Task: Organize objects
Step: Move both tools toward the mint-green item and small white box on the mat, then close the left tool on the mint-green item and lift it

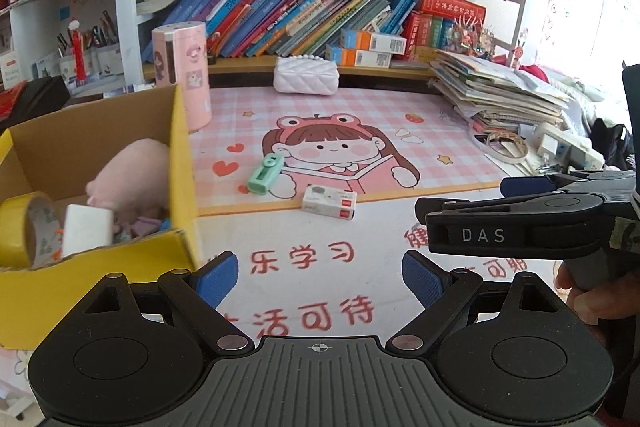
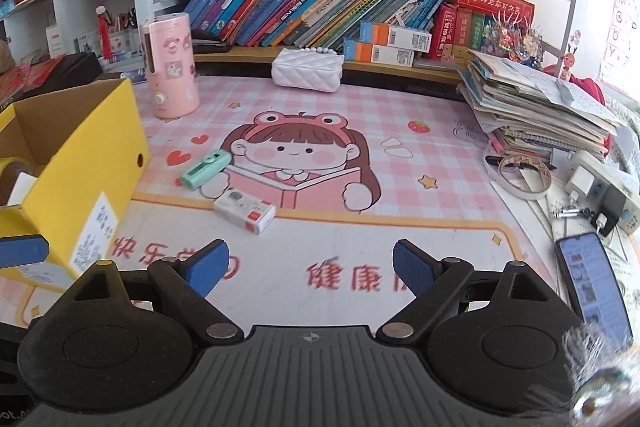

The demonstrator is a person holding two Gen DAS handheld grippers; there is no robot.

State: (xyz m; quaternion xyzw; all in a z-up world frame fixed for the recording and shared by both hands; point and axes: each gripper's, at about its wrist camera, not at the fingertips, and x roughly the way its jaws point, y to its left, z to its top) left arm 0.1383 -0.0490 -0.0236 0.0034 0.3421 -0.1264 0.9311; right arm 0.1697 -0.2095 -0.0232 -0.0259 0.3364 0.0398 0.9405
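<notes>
A mint green correction-tape case (image 1: 266,174) (image 2: 206,169) and a small white box with a red end (image 1: 329,202) (image 2: 245,210) lie on the pink cartoon desk mat (image 1: 440,131) (image 2: 420,163). At the left stands a yellow cardboard box (image 1: 182,163) (image 2: 100,155) that holds a pink plush toy (image 1: 132,179), a yellow tape roll (image 1: 22,227) and a white block (image 1: 86,233). My left gripper (image 1: 320,279) hangs open above the mat's near edge, nothing between its fingers. My right gripper (image 2: 310,267) is open and empty too; it shows in the left wrist view, its fingers (image 1: 472,211) at the right edge.
A pink cylinder (image 1: 188,75) (image 2: 170,67) and a white quilted purse (image 1: 306,75) (image 2: 306,69) stand at the back under the bookshelf. A pile of papers (image 2: 532,103), a tape ring (image 2: 520,175), a charger (image 2: 596,187) and a phone (image 2: 594,287) crowd the right side.
</notes>
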